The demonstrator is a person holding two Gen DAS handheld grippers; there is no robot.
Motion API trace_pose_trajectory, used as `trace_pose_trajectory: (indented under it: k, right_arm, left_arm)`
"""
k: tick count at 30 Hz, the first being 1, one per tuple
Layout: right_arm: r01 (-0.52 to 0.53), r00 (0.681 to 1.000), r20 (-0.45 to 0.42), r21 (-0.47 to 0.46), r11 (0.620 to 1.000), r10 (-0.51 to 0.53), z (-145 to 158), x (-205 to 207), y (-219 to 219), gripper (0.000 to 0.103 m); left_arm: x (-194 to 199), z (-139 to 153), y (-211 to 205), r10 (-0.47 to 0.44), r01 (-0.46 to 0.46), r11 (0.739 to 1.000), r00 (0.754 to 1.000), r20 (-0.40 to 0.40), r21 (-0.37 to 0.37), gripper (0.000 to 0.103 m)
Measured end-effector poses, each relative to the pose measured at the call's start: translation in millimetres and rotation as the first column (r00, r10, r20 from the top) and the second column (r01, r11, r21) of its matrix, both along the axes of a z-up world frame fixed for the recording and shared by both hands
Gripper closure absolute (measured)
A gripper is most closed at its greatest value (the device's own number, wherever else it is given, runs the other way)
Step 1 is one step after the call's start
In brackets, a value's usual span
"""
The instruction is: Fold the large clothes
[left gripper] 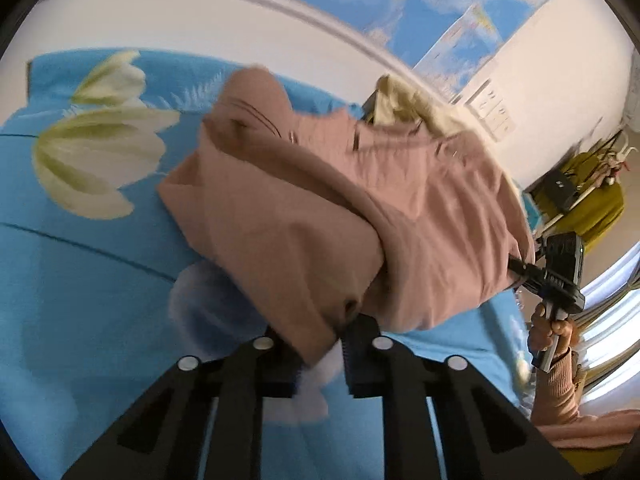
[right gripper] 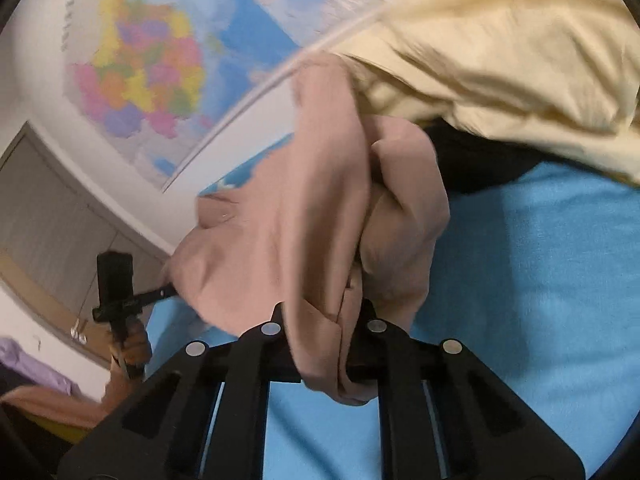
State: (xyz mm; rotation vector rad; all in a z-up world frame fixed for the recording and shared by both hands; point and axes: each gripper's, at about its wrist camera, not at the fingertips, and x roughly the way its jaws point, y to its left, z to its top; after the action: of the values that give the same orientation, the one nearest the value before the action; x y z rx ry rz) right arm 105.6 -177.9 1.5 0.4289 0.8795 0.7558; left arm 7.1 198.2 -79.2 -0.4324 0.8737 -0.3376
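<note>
The dusty-pink garment hangs bunched between the two grippers, its upper part lying on the blue flower-printed bedsheet and its near edge lifted off it. The left gripper is clenched on a fold of the pink cloth at the garment's near left corner; the right gripper is likewise clamped on a thick wad of the same cloth at the near right corner, and from the left wrist view a hand can be seen holding it at the far right. Behind the pink piece, towards the wall, lies a pale yellow garment, touching or just overlapping it; a coloured map hangs on the wall beyond. To do this fold well, I judge both hands should draw apart to pull the held edge taut, keep it level, and carry it clear of the yellow garment so only the pink layer lands flat.
</note>
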Motion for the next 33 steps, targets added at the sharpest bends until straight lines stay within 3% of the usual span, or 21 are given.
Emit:
trace_pose_trajectory:
  k: [6,7,8,9,11,12,14,15,17,21,23,26,28,29,30,31,32,33]
  right_arm:
    - [-0.068,0.998,0.02,0.014,0.998,0.067,20,-68,-13,0.093]
    - [-0.06,0.998,0.012,-0.01,0.998,0.06,16,-75,-16,0.09]
    - [-0.037,0.999,-0.018,-0.042,0.998,0.037,8,-79,-20,0.077]
    - [-0.005,0.997,-0.073,-0.084,0.996,-0.001,-5,-78,-26,0.07]
    - [0.09,0.984,-0.136,-0.201,0.975,-0.119,-25,-72,-39,0.035]
    - [0.144,0.972,-0.146,-0.245,0.959,-0.183,-29,-70,-49,0.035]
    - [0.188,0.967,-0.119,-0.259,0.948,-0.224,-24,-69,-62,0.034]
    - [0.224,0.966,-0.062,-0.288,0.931,-0.252,-12,-71,-64,0.032]
    - [0.24,0.97,0.036,-0.306,0.921,-0.241,6,-74,-58,0.025]
    - [0.172,0.98,0.154,-0.357,0.918,-0.123,19,-57,-10,0.023]
    - [0.118,0.985,0.161,-0.398,0.91,-0.057,12,-44,19,0.026]
    - [0.047,0.993,0.12,-0.438,0.898,0.007,-4,-19,57,0.029]
    - [-0.006,0.995,0.085,-0.453,0.892,0.05,-16,-11,77,0.034]
    - [-0.018,0.995,0.08,-0.479,0.878,0.064,-23,-7,85,0.041]
    - [-0.021,0.995,0.077,-0.496,0.868,0.068,-26,-6,89,0.047]
    - [-0.025,0.995,0.071,-0.511,0.859,0.071,-31,-5,93,0.062]
    - [-0.033,0.995,0.064,-0.518,0.854,0.078,-35,-3,95,0.091]
    - [-0.046,0.995,0.055,-0.518,0.854,0.086,-37,-2,98,0.1]
  left_arm:
    - [-59,21,6,-0.048,0.048,0.999,0.999,-0.006,-0.012,0.093]
    - [-66,17,3,-0.053,0.054,0.998,0.998,-0.023,0.016,0.088]
    - [-69,13,3,-0.052,0.054,0.998,0.998,-0.041,0.043,0.085]
    - [-71,6,4,-0.033,0.039,0.995,0.997,-0.066,0.09,0.076]
    - [-73,1,8,0.034,-0.02,0.986,0.997,-0.075,0.167,0.049]
    - [-74,6,14,0.078,-0.069,0.983,0.996,-0.046,0.172,0.027]
    - [-81,22,23,0.105,-0.112,0.986,0.992,0.064,0.124,0.021]
    - [-82,32,23,0.098,-0.111,0.987,0.99,0.106,0.119,0.019]
    - [-76,45,13,0.07,-0.091,0.984,0.988,0.14,0.153,0.016]
    - [-50,46,-30,-0.056,0.025,0.969,0.991,0.12,0.246,0.016]
    - [-30,35,-56,-0.115,0.088,0.945,0.991,0.069,0.315,0.016]
    - [-3,14,-82,-0.19,0.185,0.927,0.982,-0.017,0.327,0.021]
    - [9,1,-93,-0.203,0.206,0.912,0.978,-0.047,0.355,0.031]
    - [16,-8,-98,-0.203,0.214,0.901,0.977,-0.068,0.378,0.036]
    - [21,-13,-100,-0.196,0.211,0.893,0.977,-0.079,0.398,0.052]
    - [24,-18,-100,-0.187,0.207,0.888,0.978,-0.089,0.411,0.071]
    - [30,-22,-97,-0.173,0.198,0.895,0.98,-0.099,0.399,0.077]
    - [34,-22,-96,-0.167,0.192,0.902,0.981,-0.099,0.386,0.091]
